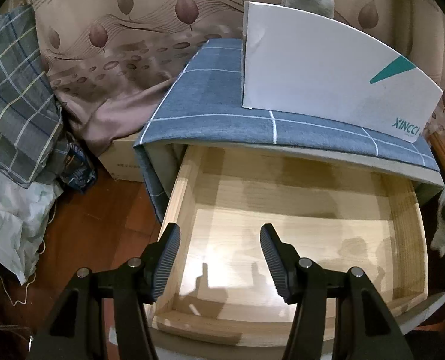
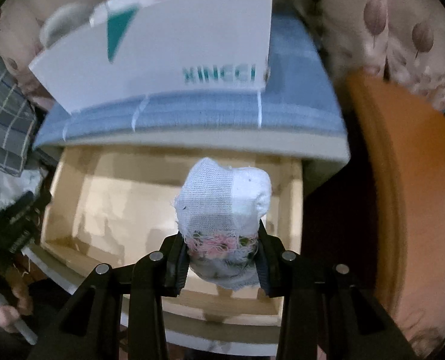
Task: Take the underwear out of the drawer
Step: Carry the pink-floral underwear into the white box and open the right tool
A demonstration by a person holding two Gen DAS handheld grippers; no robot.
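Bedside cabinet (image 1: 222, 126), draped in blue checked cloth, carries a white XINCCI box (image 1: 327, 69). Its wooden drawer (image 1: 402, 225) stands pulled out, floor bare. Left tongs (image 1: 219, 258) hang released above the drawer, holding nothing. Right tongs (image 2: 222, 258) are clenched on the white mesh underwear (image 2: 225, 198), raised above the drawer. Judged step: extraction nearly complete. Next move calls for carrying the garment clear of the drawer front without loosening grip.

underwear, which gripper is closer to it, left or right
Right. The right gripper is shut on the underwear above the drawer; the left gripper hangs open, apart from it.
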